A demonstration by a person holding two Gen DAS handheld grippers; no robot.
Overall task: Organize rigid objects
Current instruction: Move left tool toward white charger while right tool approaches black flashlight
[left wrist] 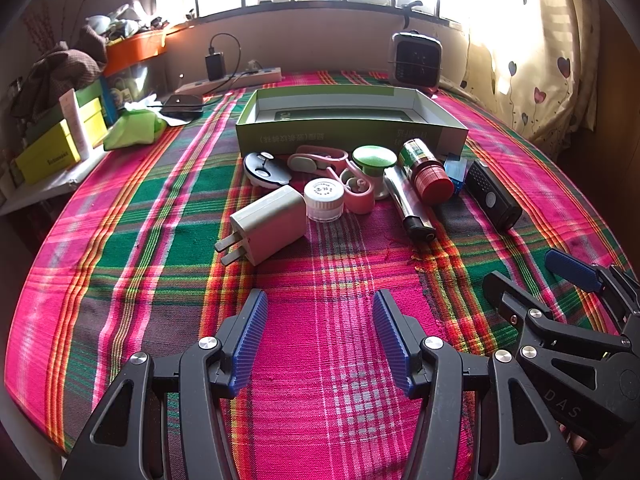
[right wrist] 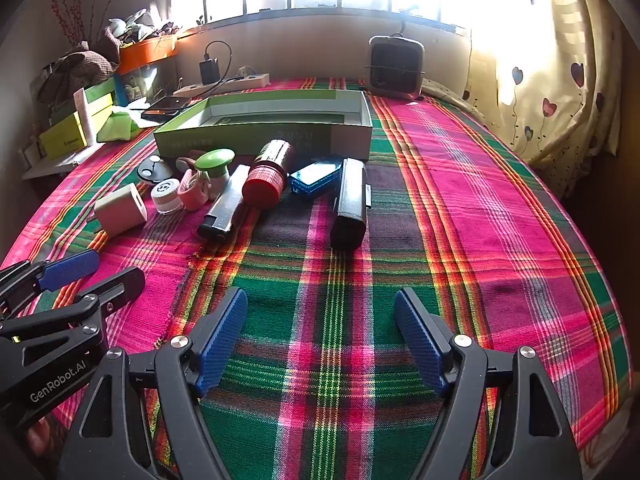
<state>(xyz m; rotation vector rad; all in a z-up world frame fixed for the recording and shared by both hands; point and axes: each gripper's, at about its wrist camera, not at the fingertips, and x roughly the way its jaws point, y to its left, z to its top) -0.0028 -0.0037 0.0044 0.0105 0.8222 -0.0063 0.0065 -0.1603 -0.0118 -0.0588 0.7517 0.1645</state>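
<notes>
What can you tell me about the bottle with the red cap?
The bottle is small and lies on its side on the plaid cloth, just in front of the green box. Its ribbed red cap looks like plastic and faces the cameras. The body is dark brownish and shiny, with a green and white label. The cap is on. A silver tube lies against one side, and a blue clear case sits by the other. No tool touches it.
</notes>
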